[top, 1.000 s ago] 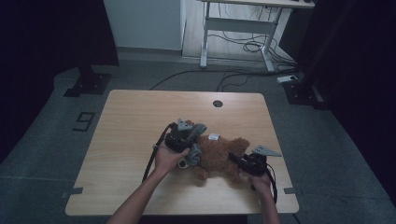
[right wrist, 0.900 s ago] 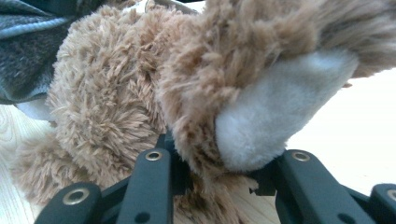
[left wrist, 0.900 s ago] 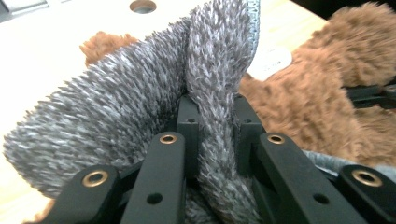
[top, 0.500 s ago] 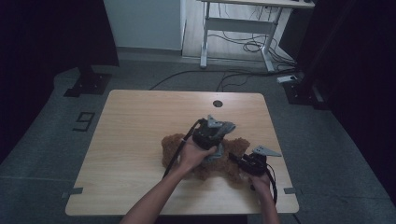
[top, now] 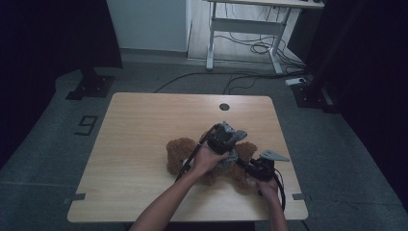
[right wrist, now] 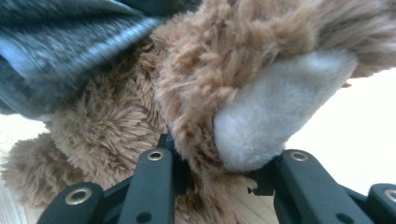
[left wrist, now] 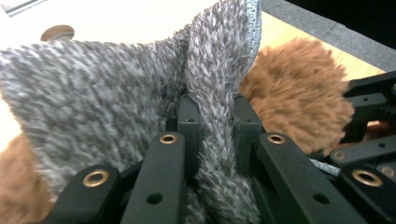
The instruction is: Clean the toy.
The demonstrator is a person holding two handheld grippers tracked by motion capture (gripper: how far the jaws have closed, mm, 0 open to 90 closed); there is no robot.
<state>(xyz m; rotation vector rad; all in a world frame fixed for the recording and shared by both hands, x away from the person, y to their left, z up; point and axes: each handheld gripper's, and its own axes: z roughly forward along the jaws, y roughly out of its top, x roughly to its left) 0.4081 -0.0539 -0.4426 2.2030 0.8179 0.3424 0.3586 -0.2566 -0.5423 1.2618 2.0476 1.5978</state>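
Seen from above on a pale wooden surface (top: pixel 144 125): a brown plush bear (top: pixel 180 153) lying near the front edge, long axis running left to right, head end toward the left, legs toward the right. Across its middle, a grey knit garment (left wrist: pixel 93 102), seemingly a small sweater being worked over the toy. Left of centre, the left claw (top: pixel 230 144) reaching across the body and clamped on a fold of that grey knit, jaws nearly together with only the thickness of cloth between them, as the left gripper view makes plain; hem standing upright just beyond the pinch, a brown furry limb (left wrist: pixel 294 107) bulging close beside it on the right. Further right, the right claw (top: pixel 251 167) low at the bear's leg end, closed on a brown paw with a pale cream pad (right wrist: pixel 275 116), fur squeezed between the jaws in the right gripper view, grey knit (right wrist: pixel 70 51) hanging just above and to the left of the pinch. Both claws close together over the bear's right half, garment lying from the right claw toward the torso. Likely hinge of the coming move: cloth drawn along the body's long axis while the paw is held as anchor, left claw nearer the garment's free edge.
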